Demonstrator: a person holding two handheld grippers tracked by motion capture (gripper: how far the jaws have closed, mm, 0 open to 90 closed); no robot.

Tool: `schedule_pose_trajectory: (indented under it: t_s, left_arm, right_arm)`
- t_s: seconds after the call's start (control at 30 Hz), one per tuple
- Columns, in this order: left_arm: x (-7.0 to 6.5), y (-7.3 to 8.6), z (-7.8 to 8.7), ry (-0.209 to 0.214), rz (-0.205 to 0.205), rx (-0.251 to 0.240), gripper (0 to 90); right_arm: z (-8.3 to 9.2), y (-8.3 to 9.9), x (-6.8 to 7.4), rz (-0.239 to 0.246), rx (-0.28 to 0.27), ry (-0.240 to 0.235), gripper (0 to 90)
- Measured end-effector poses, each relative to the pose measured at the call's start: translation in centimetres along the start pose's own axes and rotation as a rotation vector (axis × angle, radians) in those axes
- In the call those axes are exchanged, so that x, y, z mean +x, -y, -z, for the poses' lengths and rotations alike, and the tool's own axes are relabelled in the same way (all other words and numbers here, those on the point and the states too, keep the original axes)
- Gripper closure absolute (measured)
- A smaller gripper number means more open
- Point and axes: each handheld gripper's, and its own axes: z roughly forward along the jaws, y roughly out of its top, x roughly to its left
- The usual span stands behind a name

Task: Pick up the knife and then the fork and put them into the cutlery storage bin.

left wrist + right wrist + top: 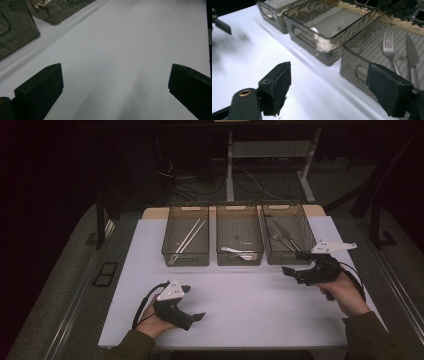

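Three smoky clear bins stand in a row at the back of the white table (250, 305). The left bin (185, 260) holds chopsticks (190, 235), the middle bin (239, 261) a pale spoon (237, 252), and the right bin (280, 261) a fork (390, 48) and a knife (412, 56). My right gripper (291, 262) hovers just in front of the right bin, its jaws apart with nothing between them (328, 72). Near the table's front left, my left gripper (196, 302) is held open over bare table (115, 72).
The table's right edge lies close beside my right hand (345, 295). Beyond the bins are a dark floor, table legs (230, 165) and cables. A broad stretch of white surface lies between the two grippers.
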Motion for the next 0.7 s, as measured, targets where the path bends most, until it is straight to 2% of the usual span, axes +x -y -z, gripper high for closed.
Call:
schedule_pose_trajectory:
  t_s: [0.27, 0.43, 0.53, 0.7]
  left_arm:
    - [-0.1, 0.0, 0.1, -0.004, -0.002, -0.005, 0.0]
    - [-0.1, -0.1, 0.2, -0.005, -0.009, -0.001, 0.0]
    - [-0.2, -0.1, 0.2, -0.006, -0.010, 0.000, 0.0]
    - [-0.2, -0.1, 0.2, -0.005, -0.012, 0.001, 0.0]
  right_arm:
    - [0.0, 2.1, 1.6, -0.004, -0.016, -0.025, 19.0]
    - [0.2, 3.7, 2.9, 0.034, -0.020, -0.049, 17.7]
    - [0.3, 4.8, 3.4, 0.027, -0.024, -0.065, 17.7]
    - [0.4, 6.4, 3.8, -0.012, -0.024, -0.076, 17.7]
